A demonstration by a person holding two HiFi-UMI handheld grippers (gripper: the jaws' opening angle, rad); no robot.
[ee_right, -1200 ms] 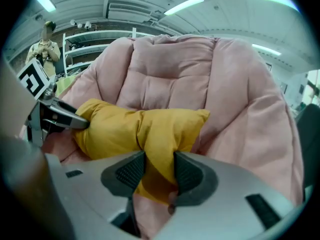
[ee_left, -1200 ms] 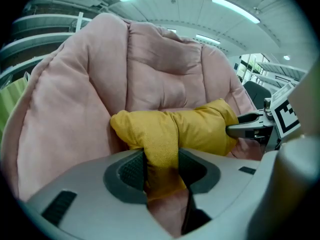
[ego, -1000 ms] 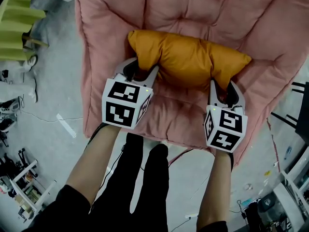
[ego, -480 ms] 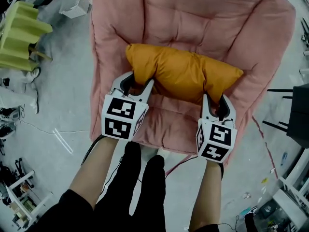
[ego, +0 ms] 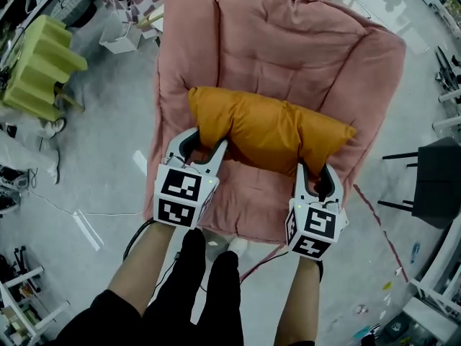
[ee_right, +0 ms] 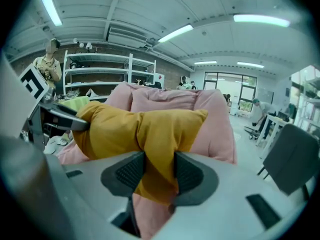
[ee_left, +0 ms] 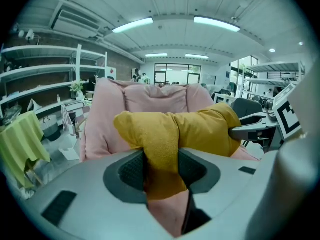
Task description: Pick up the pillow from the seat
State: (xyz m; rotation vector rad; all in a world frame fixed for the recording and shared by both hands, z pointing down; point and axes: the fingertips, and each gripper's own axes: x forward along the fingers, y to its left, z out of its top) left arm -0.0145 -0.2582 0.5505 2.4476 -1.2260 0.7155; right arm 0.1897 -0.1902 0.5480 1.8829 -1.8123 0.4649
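Head view: we see left gripper (ego: 204, 144) and right gripper (ego: 315, 173) fingers (ego: 218, 152) clamped on orange pillow (ego: 270, 128), pink seat (ego: 288, 49) beyond them.

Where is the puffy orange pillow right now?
Head view, mid-frame: the orange pillow is gripped by the left gripper and right gripper, over the pink cushioned seat.

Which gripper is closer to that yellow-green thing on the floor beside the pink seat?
Left. The left gripper, shut on the orange pillow at one end, sits toward the yellow-green thing; the right gripper holds the other end, farther off across the pink seat.
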